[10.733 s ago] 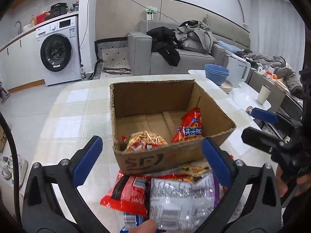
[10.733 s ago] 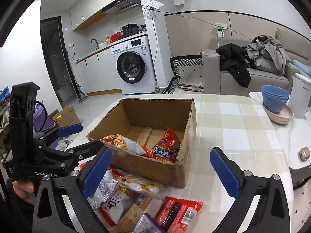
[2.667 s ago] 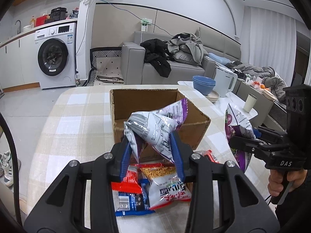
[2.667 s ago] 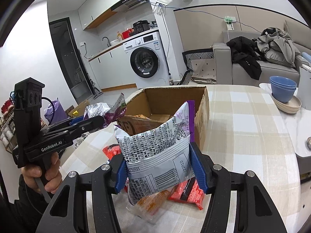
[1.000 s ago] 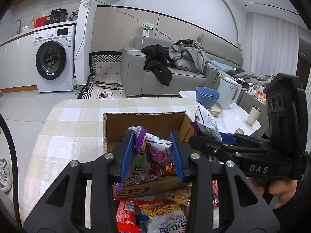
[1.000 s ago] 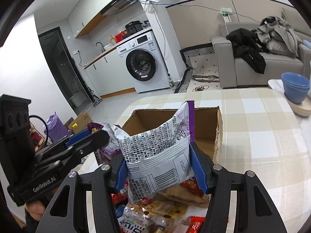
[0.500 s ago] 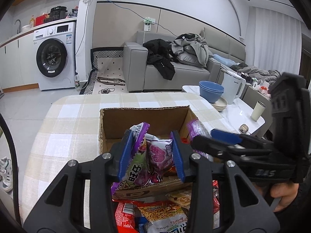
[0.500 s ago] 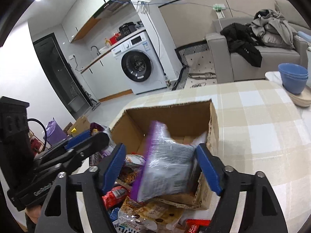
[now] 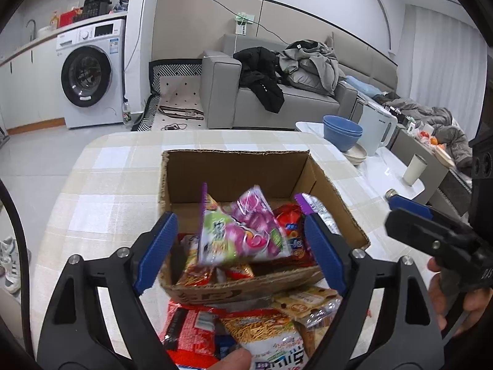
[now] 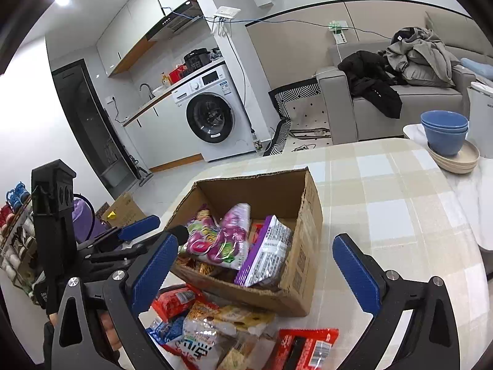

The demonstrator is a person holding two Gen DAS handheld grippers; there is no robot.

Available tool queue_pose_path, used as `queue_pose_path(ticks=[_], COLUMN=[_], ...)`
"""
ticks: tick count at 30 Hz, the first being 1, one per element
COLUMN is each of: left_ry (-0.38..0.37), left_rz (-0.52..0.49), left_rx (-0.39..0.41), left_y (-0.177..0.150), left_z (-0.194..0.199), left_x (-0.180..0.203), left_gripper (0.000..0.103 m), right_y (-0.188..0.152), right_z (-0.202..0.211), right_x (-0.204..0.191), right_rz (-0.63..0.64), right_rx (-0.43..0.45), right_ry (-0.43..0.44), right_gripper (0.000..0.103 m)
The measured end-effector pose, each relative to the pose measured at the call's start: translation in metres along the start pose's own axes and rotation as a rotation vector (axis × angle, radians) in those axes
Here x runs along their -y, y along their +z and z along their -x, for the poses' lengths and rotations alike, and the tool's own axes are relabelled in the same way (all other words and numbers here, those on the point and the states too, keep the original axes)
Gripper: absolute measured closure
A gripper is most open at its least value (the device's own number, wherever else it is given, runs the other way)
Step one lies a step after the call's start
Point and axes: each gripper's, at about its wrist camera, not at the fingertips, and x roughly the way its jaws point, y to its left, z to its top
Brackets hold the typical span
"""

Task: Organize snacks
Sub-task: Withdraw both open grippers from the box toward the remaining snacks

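An open cardboard box [image 9: 237, 166] [image 10: 305, 212] stands on the checked table and holds several snack bags. A pink and green bag [image 9: 243, 231] [image 10: 215, 240] is in the box, blurred, between the jaws of my open left gripper [image 9: 240, 246]. A purple and white bag [image 10: 265, 252] leans upright against the box's right wall. My right gripper [image 10: 262, 262] is open and empty just in front of the box; it also shows in the left wrist view [image 9: 413, 212]. Loose snack bags [image 9: 246, 330] [image 10: 215, 333] lie in front of the box.
Blue bowls [image 9: 342, 132] [image 10: 443, 132] on a plate, a white kettle [image 9: 376, 129] and a cup [image 9: 414, 169] stand on a white side table at the right. A sofa with clothes [image 9: 277, 92] and a washing machine [image 9: 89, 77] are beyond the table.
Both grippers have opened. The purple and white bag has dropped from the right gripper into the box, and the pink and green bag has left the left gripper's jaws.
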Motion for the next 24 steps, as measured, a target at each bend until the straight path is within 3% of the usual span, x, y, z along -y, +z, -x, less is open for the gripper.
queue_pose_path(ticks=[2,24], left_ry=[0.016,0.050], left_rz=[-0.006,-0.006], left_rx=[0.000,0.020], left_y=[-0.002,-0.088], left_z=[0.004,0.086], left_x=[0.000,-0.024], left_gripper=[0.001,0.001], right_y=[-0.006,-0.077], right_z=[0.006,0.047], right_x=[0.001,-0.007], right_rz=[-0.006,0.090], right_rx=[-0.007,-0.091], right_ry=[0.002,-0.124], right_gripper=[0.001,0.000])
